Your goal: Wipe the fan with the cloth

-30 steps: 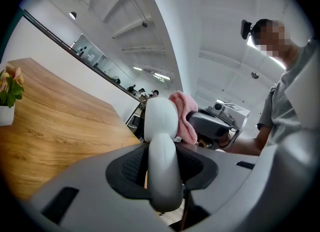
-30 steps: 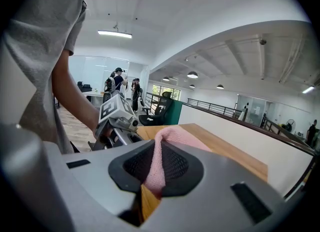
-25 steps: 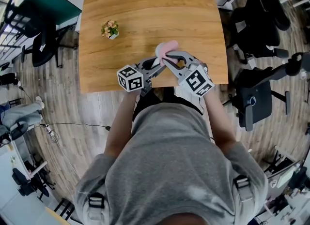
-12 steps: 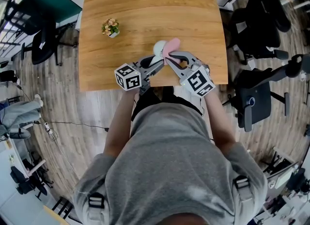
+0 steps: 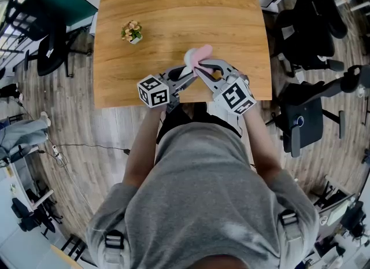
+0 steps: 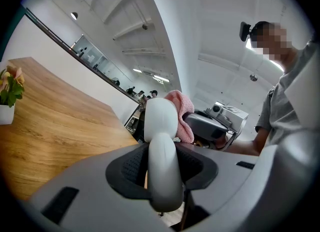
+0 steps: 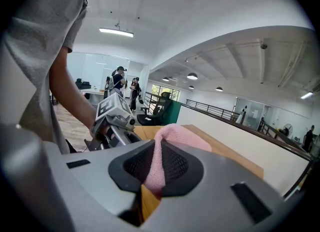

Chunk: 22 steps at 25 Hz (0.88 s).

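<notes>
A small white hand-held fan [image 6: 161, 121] stands upright between the jaws of my left gripper [image 6: 162, 176], which is shut on the fan's handle. In the head view the fan's head [image 5: 189, 59] shows just above the table's front edge, with the left gripper [image 5: 182, 77] below it. A pink cloth [image 7: 172, 137] is pinched in my right gripper [image 7: 159, 168], which is shut on it. The cloth [image 6: 182, 112] lies against the far side of the fan's head. The right gripper [image 5: 200, 67] comes in from the right, and the cloth [image 5: 200, 52] tops the fan.
A wooden table [image 5: 173, 7] stretches away from me. A small potted plant [image 5: 132, 32] stands on its left part. Black office chairs [image 5: 306, 25] stand to the right, and more chairs [image 5: 49, 42] to the left on the wood floor.
The pink cloth has shifted a little across the fan's head, first uncovering its white top, then sliding back left over it. The left gripper and fan have stayed put.
</notes>
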Each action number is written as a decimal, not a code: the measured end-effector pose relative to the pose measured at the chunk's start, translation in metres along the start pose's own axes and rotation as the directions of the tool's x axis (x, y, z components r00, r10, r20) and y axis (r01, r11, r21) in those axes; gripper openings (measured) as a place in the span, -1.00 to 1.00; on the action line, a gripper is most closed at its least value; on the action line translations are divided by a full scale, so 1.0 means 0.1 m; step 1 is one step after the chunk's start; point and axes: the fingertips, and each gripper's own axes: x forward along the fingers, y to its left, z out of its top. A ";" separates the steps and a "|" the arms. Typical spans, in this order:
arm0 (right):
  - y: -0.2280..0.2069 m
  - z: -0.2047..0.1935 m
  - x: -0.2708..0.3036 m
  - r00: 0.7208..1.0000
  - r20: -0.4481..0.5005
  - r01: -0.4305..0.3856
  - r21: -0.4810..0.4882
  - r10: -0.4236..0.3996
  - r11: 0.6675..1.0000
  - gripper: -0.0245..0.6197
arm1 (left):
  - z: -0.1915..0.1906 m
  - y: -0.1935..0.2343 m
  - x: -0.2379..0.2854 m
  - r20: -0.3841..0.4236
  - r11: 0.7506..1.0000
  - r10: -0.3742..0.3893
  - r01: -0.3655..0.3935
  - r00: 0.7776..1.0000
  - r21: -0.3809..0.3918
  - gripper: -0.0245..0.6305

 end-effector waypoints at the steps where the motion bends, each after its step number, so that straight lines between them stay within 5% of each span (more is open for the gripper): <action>1: -0.03 -0.02 -0.01 1.000 -0.003 0.011 0.003 -0.011 1.000 -0.82 | 0.00 0.00 0.00 0.001 1.000 -0.001 0.001 1.000 -0.001 -0.46; 16: -0.10 -0.17 -0.10 0.999 -0.027 0.036 0.023 -0.035 0.999 -0.82 | 0.11 0.00 -0.02 0.021 1.000 -0.004 0.004 1.000 0.008 -0.46; 19: -0.02 -0.18 -0.06 0.999 -0.032 0.009 0.024 -0.008 1.000 -0.81 | 0.14 0.00 -0.01 -0.014 0.995 0.040 -0.039 0.999 0.095 -0.46; 22: 0.03 -0.14 -0.05 1.000 -0.024 -0.010 0.027 0.010 1.000 -0.82 | 0.15 0.01 0.02 -0.083 0.962 0.127 -0.102 0.988 0.253 -0.46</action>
